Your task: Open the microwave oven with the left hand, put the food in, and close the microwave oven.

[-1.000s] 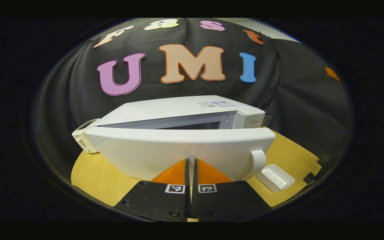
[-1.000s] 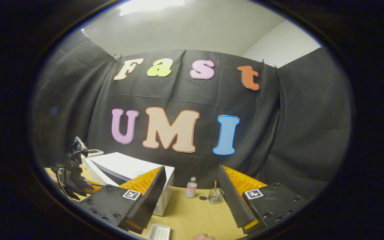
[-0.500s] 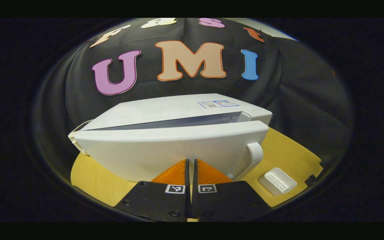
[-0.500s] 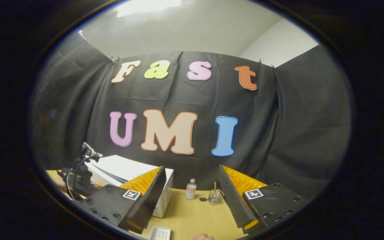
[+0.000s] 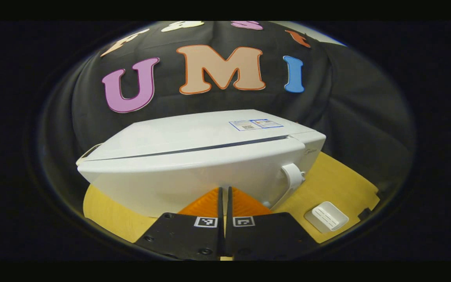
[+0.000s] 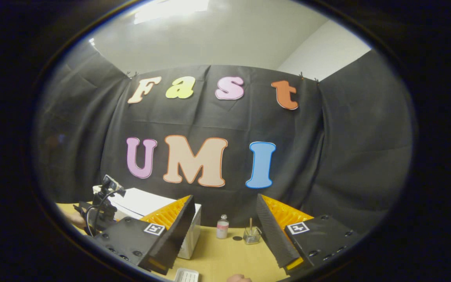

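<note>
The white microwave (image 5: 194, 135) stands on the yellow table, and its door (image 5: 194, 176) sits almost flush against the body, with a thin dark seam along the top. The door handle (image 5: 293, 176) is at the right end. My left gripper (image 5: 224, 188) is shut with nothing between its fingers, and its tips rest against the lower middle of the door. In the right gripper view, my right gripper (image 6: 224, 197) hangs open and empty to the right of the microwave (image 6: 141, 197). The left gripper (image 6: 102, 205) shows there at the microwave's front.
A small white ribbed tray (image 5: 326, 216) lies on the table (image 5: 339, 184) right of the microwave, and the tray (image 6: 186, 275) shows again low in the right gripper view. A small bottle (image 6: 222, 227) and a glass jar (image 6: 251, 235) stand by the back wall. A fingertip (image 6: 238, 278) shows at the bottom edge.
The microwave door has swung from clearly ajar to nearly shut as my left gripper pushed forward against it. The right gripper stayed open and barely moved.
</note>
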